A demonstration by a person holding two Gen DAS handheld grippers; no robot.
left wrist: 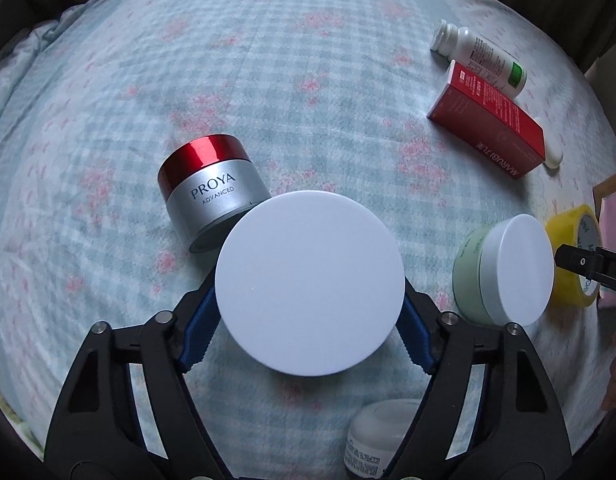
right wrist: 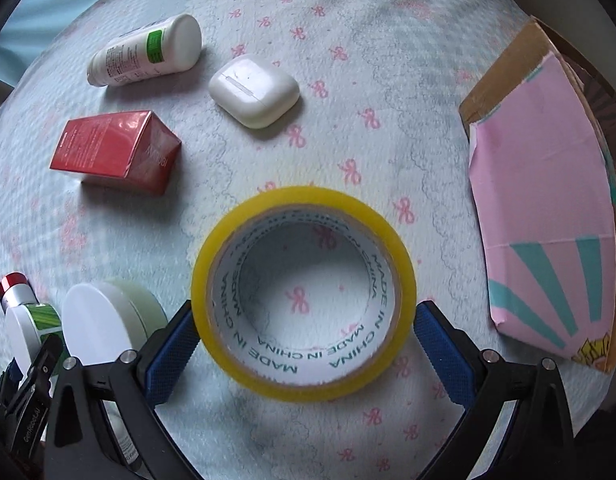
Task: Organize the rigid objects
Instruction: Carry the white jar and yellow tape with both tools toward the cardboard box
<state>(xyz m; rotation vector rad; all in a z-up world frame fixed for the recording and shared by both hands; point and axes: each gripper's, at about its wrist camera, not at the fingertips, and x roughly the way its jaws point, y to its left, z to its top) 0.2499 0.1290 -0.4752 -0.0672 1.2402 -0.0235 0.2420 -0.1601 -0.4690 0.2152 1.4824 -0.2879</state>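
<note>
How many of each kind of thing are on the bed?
Jars: 4
Boxes: 2
Bottle: 1
Tape: 1
Earbud case: 1
Total: 9

Right wrist view: tape roll (right wrist: 304, 296) flat on bedspread (right wrist: 387, 80). Earbud case (right wrist: 254, 92) behind it; bottle (right wrist: 146, 51) and carton (right wrist: 116, 151) behind-left; jar (right wrist: 108, 324) left; box (right wrist: 547, 216) right.
</note>
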